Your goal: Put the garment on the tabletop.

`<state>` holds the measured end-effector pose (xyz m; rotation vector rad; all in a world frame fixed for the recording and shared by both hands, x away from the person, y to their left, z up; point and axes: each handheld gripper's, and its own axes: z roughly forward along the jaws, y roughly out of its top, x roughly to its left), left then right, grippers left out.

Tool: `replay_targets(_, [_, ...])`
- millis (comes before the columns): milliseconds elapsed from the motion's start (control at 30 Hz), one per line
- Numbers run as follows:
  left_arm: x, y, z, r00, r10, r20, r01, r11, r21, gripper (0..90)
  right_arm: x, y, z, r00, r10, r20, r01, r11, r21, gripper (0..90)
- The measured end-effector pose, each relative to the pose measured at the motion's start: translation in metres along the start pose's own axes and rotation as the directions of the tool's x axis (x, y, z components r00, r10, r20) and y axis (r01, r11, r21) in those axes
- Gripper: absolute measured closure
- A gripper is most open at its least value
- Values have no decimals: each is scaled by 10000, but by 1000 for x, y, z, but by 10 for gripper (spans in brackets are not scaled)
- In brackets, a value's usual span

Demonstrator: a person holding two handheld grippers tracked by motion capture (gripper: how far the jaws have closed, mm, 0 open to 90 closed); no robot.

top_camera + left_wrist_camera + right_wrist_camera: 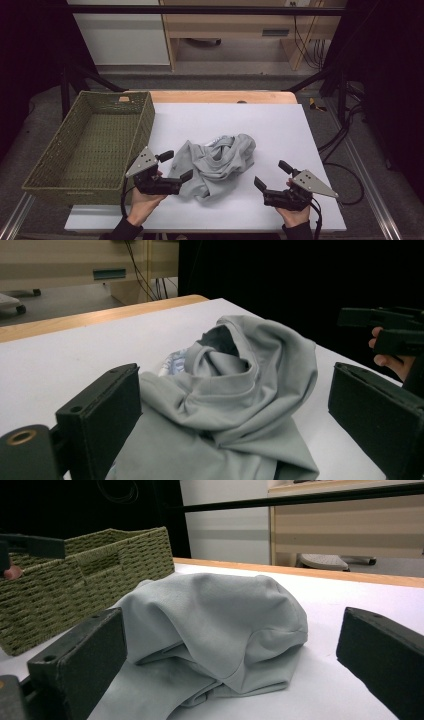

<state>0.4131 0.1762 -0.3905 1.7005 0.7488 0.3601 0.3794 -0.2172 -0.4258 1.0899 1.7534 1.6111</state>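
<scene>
A crumpled grey garment (215,164) lies in a heap near the middle of the white table (280,125). My left gripper (176,166) sits at its left edge, open, with the cloth's near folds just ahead of its jaws. In the left gripper view the garment (240,390) bunches up between the two spread jaws of that gripper (240,425). My right gripper (272,175) is open, a short way to the right of the heap and apart from it. The right gripper view shows the garment (215,625) ahead of the open gripper (235,665).
An empty green woven basket (90,140) stands at the table's left side, close to my left hand; it also appears as the basket (75,585) in the right gripper view. A wooden strip (220,96) runs along the far edge. Black frame bars surround the table.
</scene>
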Motion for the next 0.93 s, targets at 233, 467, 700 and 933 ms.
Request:
replay_targets(233, [3,-17,-13,9998,24,-206,-23,10000,44,62,0,0,-2,10000,88,-30,-88,10000,2,1])
replay_targets(467, [7,-28,-26,9986,-38,-530,25,9997,-247,60,-2,-1,-2,10000,-59,4,59,9999,-122,1])
replay_targets(700, [9,-33,-33,9974,-59,-725,36,9995,-314,50,-1,-1,-4,9999,148,6,-148,9999,-58,1])
replay_targets(933, [14,-33,-39,9975,-238,-672,211,9989,-410,54,-2,-2,-4,9999,95,88,-95,9999,-47,1])
